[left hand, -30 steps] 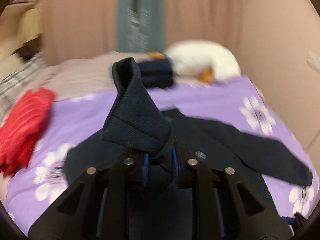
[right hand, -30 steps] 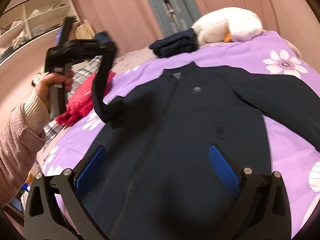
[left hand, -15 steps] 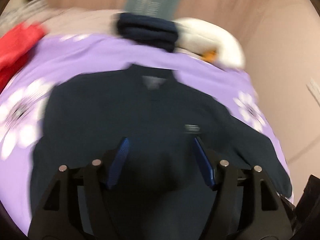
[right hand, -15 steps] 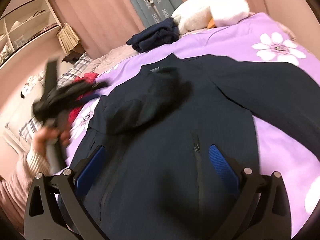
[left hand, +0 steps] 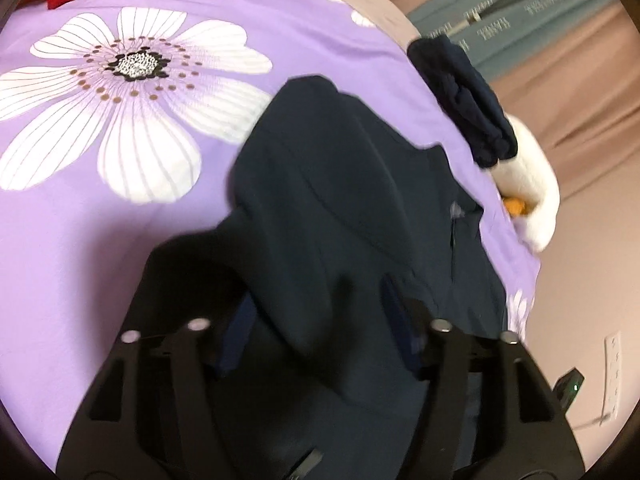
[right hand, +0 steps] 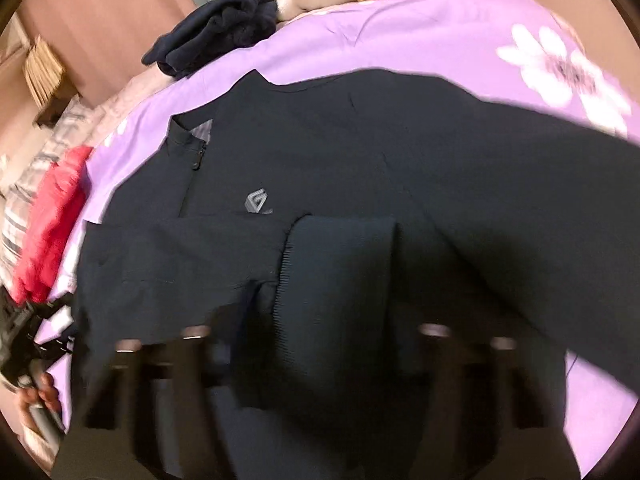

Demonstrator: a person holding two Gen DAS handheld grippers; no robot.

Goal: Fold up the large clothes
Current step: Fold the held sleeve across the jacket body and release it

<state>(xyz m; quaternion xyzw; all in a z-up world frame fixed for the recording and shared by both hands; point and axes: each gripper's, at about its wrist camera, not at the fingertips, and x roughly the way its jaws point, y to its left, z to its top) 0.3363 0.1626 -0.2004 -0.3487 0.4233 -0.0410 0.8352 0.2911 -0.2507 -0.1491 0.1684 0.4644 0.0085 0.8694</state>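
Left tool (left hand: pixel 316 332): jaws closing, half spread, dark cloth of the navy jacket (right hand: pixel 360 168) lying between the pads; contact of pads on cloth not certain, blur too strong. Right tool (right hand: pixel 312 344): jaws closing, blurred, ribbed cuff (right hand: pixel 340 264) of the folded-in sleeve (right hand: pixel 180 264) sitting in the gap; pinch not confirmed either.

Jacket spread flat, front up, on the bed (left hand: pixel 80 240), purple floral cover. Zip and grey chest logo (right hand: pixel 258 204) visible. One sleeve folded across the chest, cuff ending near the middle; other sleeve (right hand: pixel 540 200) still stretched out toward the flower print.

Handling, judged: soft, thin, limp cloth, light for its size, likely a little slick; no stiffness to carry a fold, so drags and slumps if lifted by one point. Ribbed cuff and hem thicker, better purchase. Best holds: cuff of the outstretched sleeve, shoulder seam, hem corners, taken two layers at once. Zip line a natural fold axis.

Room: open cover beside the jacket on the left tool's side, enough to slide or swing a sleeve. Person's hand (right hand: pixel 40 396) gripping the left tool's handle low at the edge of the right view, close to the jacket's side.

Farther: red garment (right hand: pixel 52 224) just beside the jacket's edge, risk of catching it. Folded dark pile (right hand: pixel 216 28) and white plush toy (left hand: pixel 532 184) past the collar, near but apart. Curtain (left hand: pixel 600 80) behind.
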